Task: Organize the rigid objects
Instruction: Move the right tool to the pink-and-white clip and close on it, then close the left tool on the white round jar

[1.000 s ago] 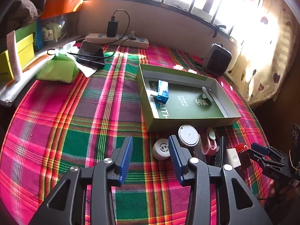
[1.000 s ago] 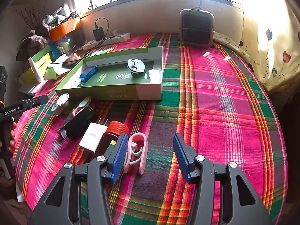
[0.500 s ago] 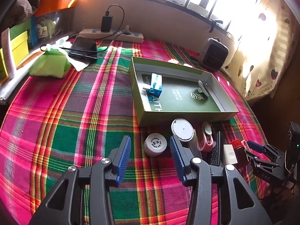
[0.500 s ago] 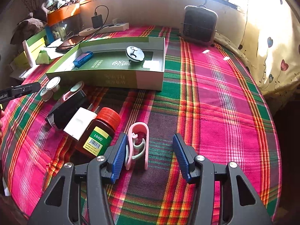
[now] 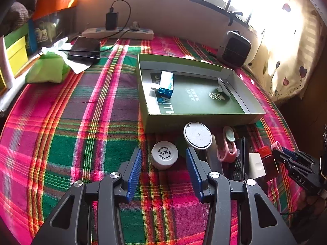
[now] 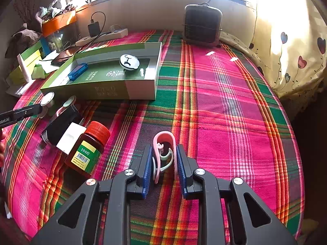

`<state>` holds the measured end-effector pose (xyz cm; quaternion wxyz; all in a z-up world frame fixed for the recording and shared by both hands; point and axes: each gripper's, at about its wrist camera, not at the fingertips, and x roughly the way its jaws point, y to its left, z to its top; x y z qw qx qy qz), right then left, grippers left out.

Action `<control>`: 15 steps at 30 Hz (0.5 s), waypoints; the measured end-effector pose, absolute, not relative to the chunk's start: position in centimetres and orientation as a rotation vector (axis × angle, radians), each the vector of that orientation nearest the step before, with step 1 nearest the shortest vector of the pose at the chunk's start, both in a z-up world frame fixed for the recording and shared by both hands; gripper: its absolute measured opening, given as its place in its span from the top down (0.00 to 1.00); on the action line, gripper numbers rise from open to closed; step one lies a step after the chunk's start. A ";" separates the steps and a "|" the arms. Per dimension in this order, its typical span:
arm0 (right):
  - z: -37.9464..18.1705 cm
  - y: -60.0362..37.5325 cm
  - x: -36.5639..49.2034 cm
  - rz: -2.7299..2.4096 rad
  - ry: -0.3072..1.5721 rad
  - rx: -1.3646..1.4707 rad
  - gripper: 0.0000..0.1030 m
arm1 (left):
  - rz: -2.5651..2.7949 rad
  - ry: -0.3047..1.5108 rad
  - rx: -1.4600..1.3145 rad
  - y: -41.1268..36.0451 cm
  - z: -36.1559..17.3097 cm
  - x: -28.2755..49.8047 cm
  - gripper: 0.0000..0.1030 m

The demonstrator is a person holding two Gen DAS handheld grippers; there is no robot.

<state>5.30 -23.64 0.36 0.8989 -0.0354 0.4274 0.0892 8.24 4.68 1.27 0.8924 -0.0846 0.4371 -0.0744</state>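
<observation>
The right hand-held gripper (image 6: 164,159) has just squeezed shut on the pink clip (image 6: 164,150), at 6 o'clock; it can go into the green box (image 6: 141,90). The left hand-held gripper (image 5: 163,164) waits open.

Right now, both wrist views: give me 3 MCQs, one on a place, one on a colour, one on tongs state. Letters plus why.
1. Where does the blue carton lie?
A. inside the green box
B. on the cloth by the power strip
C. on top of the fan

2. What colour is the cap of the brown bottle?
A. white
B. red-orange
C. green

3. How do the right tongs stand?
A. wide open over bare cloth
B. closed on the pink clip
C. closed on the brown bottle

Answers:
1 A: the carton sits on the floor of the green box, near its left wall.
2 B: the cap shows red-orange above the green and yellow label.
3 B: both blue pads press the sides of the pink clip; the left tongs are open around the white jar.
</observation>
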 end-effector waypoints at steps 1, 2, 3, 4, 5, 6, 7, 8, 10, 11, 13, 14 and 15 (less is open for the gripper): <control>0.4 -23.8 5.3 0.183 0.885 -0.070 0.76 | -0.149 0.908 -0.167 4.6 1.2 8.3 0.58; 0.4 -23.9 5.3 0.179 0.885 -0.066 0.76 | -0.141 0.907 -0.153 4.5 1.2 8.3 0.58; 0.4 -24.0 5.4 0.176 0.885 -0.065 0.76 | -0.127 0.907 -0.139 4.4 1.1 8.4 0.58; 0.4 -24.1 5.4 0.173 0.885 -0.065 0.76 | -0.116 0.908 -0.131 4.4 1.1 8.4 0.58; 0.4 -24.2 5.4 0.171 0.885 -0.063 0.77 | -0.110 0.911 -0.127 4.4 1.0 8.5 0.58; 0.4 -24.3 5.5 0.171 0.886 -0.060 0.76 | -0.106 0.914 -0.131 4.5 0.9 8.6 0.58; 0.4 -24.4 5.5 0.172 0.886 -0.057 0.76 | -0.104 0.909 -0.131 4.5 0.9 8.6 0.58; 0.4 -24.4 5.5 0.173 0.886 -0.055 0.76 | -0.100 0.910 -0.126 4.5 0.9 8.6 0.58; 0.4 -24.4 5.6 0.173 0.886 -0.057 0.76 | -0.096 0.907 -0.111 4.3 0.8 8.7 0.58; 0.4 -24.4 5.6 0.174 0.886 -0.057 0.76 | -0.093 0.905 -0.103 4.2 0.8 8.7 0.58; 0.4 -24.4 5.6 0.175 0.886 -0.056 0.76 | -0.088 0.901 -0.099 4.2 0.8 8.8 0.58; 0.4 -24.4 5.6 0.176 0.886 -0.054 0.76 | -0.086 0.899 -0.101 4.2 0.8 8.8 0.58; 0.4 -24.4 5.6 0.176 0.886 -0.053 0.76 | -0.083 0.896 -0.103 4.2 0.8 8.8 0.58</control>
